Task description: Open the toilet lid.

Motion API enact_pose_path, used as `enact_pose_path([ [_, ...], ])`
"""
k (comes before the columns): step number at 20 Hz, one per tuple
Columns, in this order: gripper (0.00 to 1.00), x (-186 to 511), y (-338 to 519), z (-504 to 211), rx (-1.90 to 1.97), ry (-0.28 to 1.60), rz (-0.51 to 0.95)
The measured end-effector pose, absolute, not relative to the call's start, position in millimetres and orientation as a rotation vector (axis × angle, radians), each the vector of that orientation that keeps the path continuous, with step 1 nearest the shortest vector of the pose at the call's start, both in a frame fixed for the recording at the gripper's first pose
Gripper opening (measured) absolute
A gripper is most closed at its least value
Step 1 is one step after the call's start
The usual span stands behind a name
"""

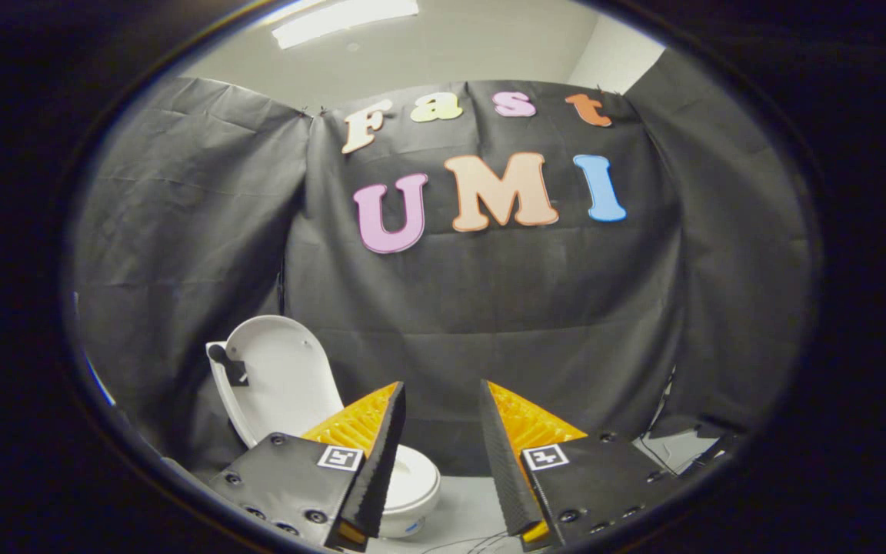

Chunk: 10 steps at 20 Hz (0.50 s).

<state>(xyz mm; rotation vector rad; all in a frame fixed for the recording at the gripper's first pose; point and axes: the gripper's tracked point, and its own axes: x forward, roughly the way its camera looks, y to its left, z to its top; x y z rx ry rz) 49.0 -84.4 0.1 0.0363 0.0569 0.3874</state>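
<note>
Toilet lid (pixel 281 377) already raised, near upright, at 10 o'clock beyond your left finger, above toilet seat (pixel 412 481). Jaws of gripper (pixel 443 400) open, holding nothing. Judged rigid, light, smooth plastic on hinge; take hold at free rim if repositioning.

1. Dim booth; a long bright ceiling lamp (pixel 344 17) overhead glares white.
2. Fisheye view bends the draped black cloth wall (pixel 181 231) at its edges.
3. Focus is soft throughout.

smooth glossy plastic toilet lid (pixel 281 377); matt creased cloth wall (pixel 566 323).
</note>
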Motion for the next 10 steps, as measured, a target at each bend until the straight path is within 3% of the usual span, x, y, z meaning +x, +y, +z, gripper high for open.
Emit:
enact_pose_path([
  [3,0.61,40,-105,-27,0.027,0.153,0.378],
  [10,0.61,33,-114,-35,0.063,0.152,0.386],
])
